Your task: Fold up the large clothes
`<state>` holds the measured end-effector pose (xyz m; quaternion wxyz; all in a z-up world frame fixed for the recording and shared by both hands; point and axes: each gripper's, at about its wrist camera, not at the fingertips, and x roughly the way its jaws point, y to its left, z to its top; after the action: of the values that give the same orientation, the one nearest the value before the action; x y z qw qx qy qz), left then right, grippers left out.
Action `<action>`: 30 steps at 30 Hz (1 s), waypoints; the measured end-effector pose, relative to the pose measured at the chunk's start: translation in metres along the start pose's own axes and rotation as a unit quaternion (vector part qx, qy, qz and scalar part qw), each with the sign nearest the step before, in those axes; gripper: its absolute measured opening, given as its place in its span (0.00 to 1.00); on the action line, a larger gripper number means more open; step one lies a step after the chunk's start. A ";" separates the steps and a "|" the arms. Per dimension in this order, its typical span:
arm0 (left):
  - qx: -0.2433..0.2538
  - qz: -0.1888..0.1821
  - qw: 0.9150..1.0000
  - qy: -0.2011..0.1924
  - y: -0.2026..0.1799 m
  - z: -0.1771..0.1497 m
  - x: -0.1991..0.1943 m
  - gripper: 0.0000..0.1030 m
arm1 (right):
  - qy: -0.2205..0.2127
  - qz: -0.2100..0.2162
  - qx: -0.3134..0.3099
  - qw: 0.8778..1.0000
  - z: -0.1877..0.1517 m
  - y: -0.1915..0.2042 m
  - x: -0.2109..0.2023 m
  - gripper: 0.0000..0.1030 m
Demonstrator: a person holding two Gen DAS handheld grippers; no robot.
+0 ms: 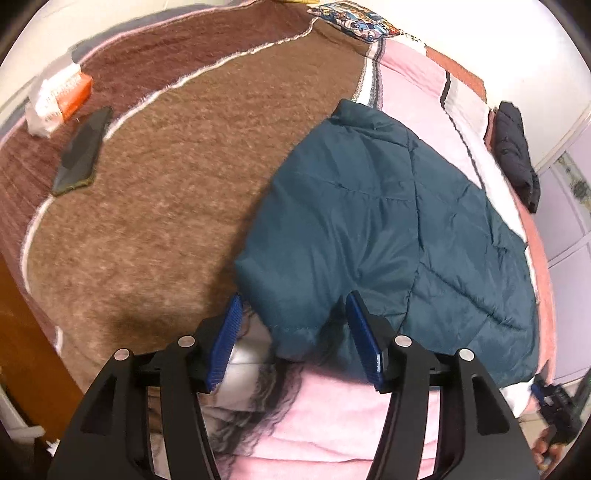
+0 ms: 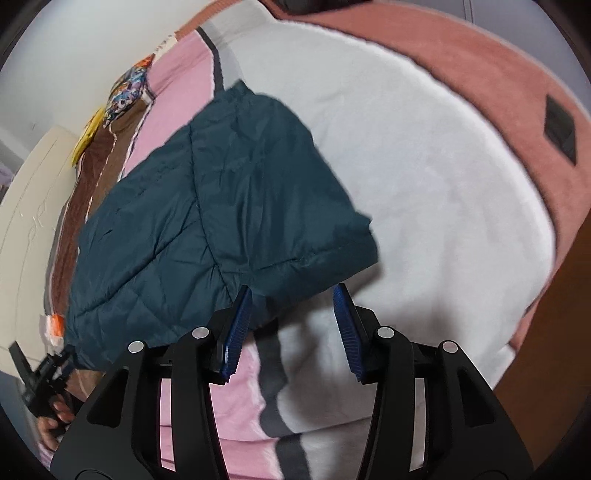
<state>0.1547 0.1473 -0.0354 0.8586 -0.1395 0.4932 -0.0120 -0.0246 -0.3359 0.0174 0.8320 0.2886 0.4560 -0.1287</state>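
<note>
The teal quilted jacket point(image 1: 388, 236) lay folded on the blanket-covered bed point(image 1: 166, 192). My left gripper point(image 1: 295, 339) hung spread apart over the jacket's near edge, gripping nothing. My right gripper point(image 2: 293, 328) stood parted likewise at the jacket's near corner.

Jacket point(image 1: 388, 229) spread flat on the bed, over where the blankets point(image 1: 166, 192) meet. Left gripper point(image 1: 295, 339) hovering at its near left corner, right gripper point(image 2: 291, 325) at the near right corner, both spread wide and apart from the fabric. Phone point(image 1: 83, 151) way off left, tissue pack point(image 1: 59, 99) just behind it. Second garment point(image 1: 515, 151) bundled at far right edge, pillow point(image 1: 354, 20) behind everything.
</note>
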 end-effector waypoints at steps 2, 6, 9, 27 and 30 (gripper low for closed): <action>0.018 0.020 1.000 -0.008 -0.005 -0.002 -0.005 0.55 | -0.013 -0.010 -0.018 1.000 0.001 0.008 -0.006 0.45; 0.051 0.055 0.997 -0.023 -0.013 -0.006 -0.015 0.55 | -0.033 -0.009 -0.053 0.998 0.004 0.027 -0.011 0.45; 0.068 0.068 0.995 -0.035 -0.018 -0.007 -0.023 0.55 | -0.036 -0.005 -0.080 0.996 0.002 0.042 -0.008 0.42; 0.129 0.047 0.989 -0.059 -0.067 0.015 -0.028 0.41 | -0.064 -0.011 -0.126 0.990 0.053 0.072 0.005 0.22; 0.138 0.042 0.988 -0.059 -0.078 0.025 -0.024 0.34 | -0.065 -0.004 -0.116 0.991 0.071 0.073 0.010 0.20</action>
<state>0.1726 0.0820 0.0157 0.8972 0.0006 0.4403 -0.0355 0.0645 -0.3197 0.0649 0.8873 0.1791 0.4139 -0.0966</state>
